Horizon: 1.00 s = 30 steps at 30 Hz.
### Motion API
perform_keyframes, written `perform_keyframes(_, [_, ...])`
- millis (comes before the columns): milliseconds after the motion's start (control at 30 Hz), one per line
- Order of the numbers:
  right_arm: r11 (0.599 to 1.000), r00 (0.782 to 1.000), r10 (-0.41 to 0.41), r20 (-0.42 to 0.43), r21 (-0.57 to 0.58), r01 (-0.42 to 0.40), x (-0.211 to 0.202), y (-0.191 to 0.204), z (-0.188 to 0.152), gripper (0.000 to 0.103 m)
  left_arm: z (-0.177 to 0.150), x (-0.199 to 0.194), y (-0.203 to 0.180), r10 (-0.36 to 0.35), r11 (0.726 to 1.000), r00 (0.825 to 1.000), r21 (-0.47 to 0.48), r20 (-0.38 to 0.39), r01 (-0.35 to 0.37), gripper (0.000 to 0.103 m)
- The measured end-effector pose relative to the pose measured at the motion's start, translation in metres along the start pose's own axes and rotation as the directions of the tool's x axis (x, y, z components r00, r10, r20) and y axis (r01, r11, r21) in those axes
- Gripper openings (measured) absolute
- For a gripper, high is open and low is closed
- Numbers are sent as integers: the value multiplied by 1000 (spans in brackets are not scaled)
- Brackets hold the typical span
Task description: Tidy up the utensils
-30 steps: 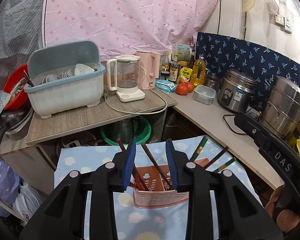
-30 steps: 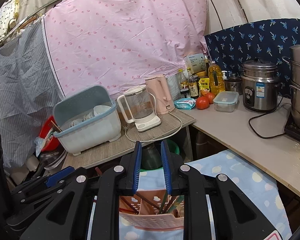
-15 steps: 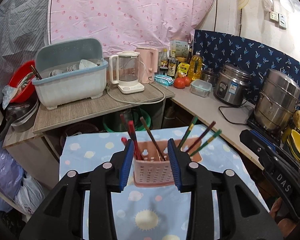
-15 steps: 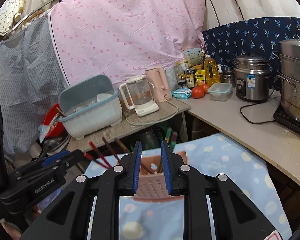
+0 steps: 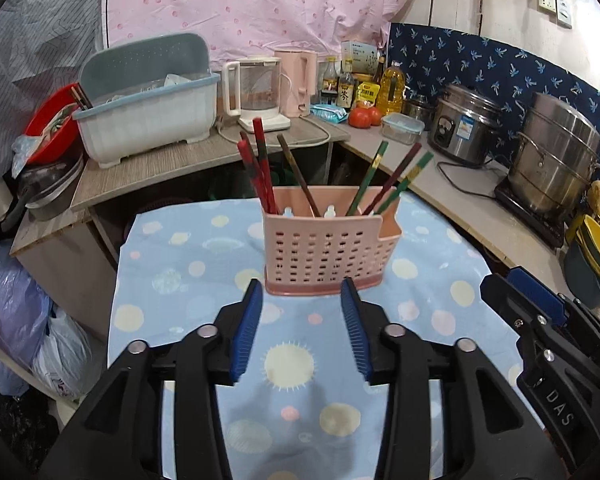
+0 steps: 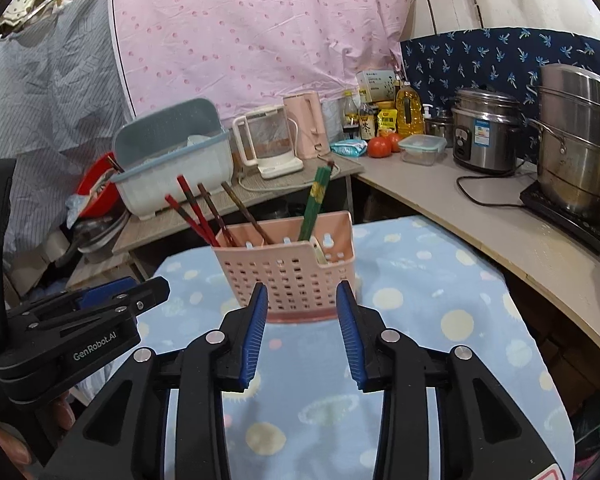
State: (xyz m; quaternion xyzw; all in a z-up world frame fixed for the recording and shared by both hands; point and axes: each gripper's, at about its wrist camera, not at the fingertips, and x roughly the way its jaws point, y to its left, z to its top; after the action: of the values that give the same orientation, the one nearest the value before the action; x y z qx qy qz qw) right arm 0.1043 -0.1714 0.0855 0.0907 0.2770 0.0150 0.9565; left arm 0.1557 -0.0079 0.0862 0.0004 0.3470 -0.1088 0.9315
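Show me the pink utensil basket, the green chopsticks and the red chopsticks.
pink utensil basket (image 5: 324, 252), left wrist view, its perforated front wall.
green chopsticks (image 6: 314, 204), right wrist view, mid-shaft above the rim.
red chopsticks (image 5: 262, 164), left wrist view, upper shaft.

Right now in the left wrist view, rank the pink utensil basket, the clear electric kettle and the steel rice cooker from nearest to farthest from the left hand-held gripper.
1. Pink utensil basket: on the dotted cloth, just ahead of the open left hand-held gripper.
2. Steel rice cooker: on the right counter.
3. Clear electric kettle: on the back shelf, left of centre.

Cooker and kettle are close to call.
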Motion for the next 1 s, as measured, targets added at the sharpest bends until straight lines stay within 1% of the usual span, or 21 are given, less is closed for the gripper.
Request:
perform_keyframes(33, [1000,1000,-11,-6,-6,11,-1,0,-5,36,-4,-1,0,5,1000,1000,1,0,-5,50])
perform_keyframes(133, [999,999,-34,-29,-16,34,-2,-1,-17,41,-15,-2,-2,19,1000,1000,8,-3,-19,58])
perform_keyframes(233, [999,998,-39,-51,-7,39,-3,-3,-26,49,-24,0,-3,22,1000,1000,6,-19,-22,65])
perform_keyframes(267, [999,998,-38,-58,-1,38,-3,-5,-29,54,-26,1,-3,26,1000,999,5,-23,-25,67])
perform_keyframes(300, [999,997,-36,-65,7,36,-3,-7,-32,60,-29,1,-2,28,1000,999,3,-25,-28,72])
perform_keyframes(333, [999,997,-38,-71,16,39,-4,-8,-35,62,-32,1,-2,31,1000,999,0,-25,-31,77])
perform_keyframes(433, [998,996,-55,-73,20,57,-6,-11,-40,78,-39,0,-2,49,999,999,0,-20,-49,88])
perform_keyframes(467, [998,996,-64,-68,16,65,-7,-10,-41,84,-41,0,-2,55,998,998,1,-20,-55,89])
perform_keyframes(533, [997,995,-80,-60,8,81,-9,-11,-43,84,-44,0,-2,58,998,998,4,-27,-58,90])
perform_keyframes(667, [995,994,-100,-49,1,100,-13,-10,-46,89,-50,2,-1,60,998,997,-6,-44,-60,92])
perform_keyframes(700, [995,994,-103,-47,2,103,-13,-11,-46,97,-51,2,-1,66,998,997,-8,-48,-66,93])
perform_keyframes(867, [993,992,-118,-45,-1,118,-15,-15,-50,97,-57,3,2,68,997,995,-27,-68,-70,94])
perform_keyframes(1000, [991,989,-134,-64,-14,133,-14,-16,-54,97,-60,3,1,72,997,995,-21,-71,-73,94])
